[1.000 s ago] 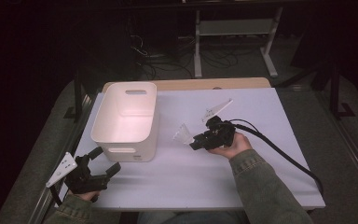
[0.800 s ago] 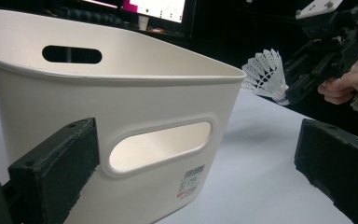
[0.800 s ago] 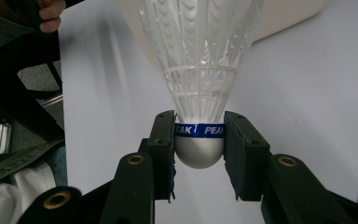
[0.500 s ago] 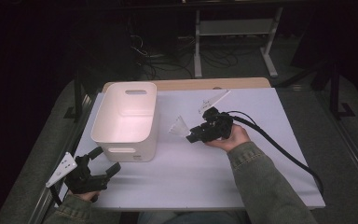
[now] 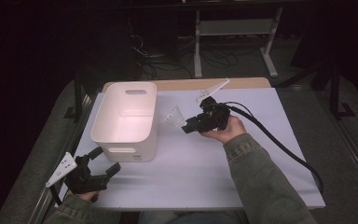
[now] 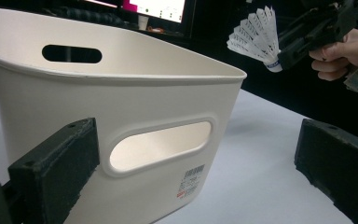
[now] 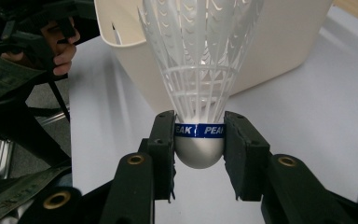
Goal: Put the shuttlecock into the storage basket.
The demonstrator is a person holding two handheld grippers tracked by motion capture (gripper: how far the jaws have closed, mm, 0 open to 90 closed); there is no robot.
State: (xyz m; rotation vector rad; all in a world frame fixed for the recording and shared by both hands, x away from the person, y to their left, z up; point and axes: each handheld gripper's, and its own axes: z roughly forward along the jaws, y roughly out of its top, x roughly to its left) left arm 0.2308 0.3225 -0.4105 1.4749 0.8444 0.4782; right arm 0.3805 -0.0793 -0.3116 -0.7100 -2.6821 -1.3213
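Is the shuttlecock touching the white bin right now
Apart. The left gripper view shows the shuttlecock, held by the right tongs, with dark background between it and the bin.

The word "PEAK" appears twice in white letters on a blue band around the shuttlecock, just above its rounded white base. A small white sticker with a barcode and print too small to read sits low on the bin, beneath the handle slot.
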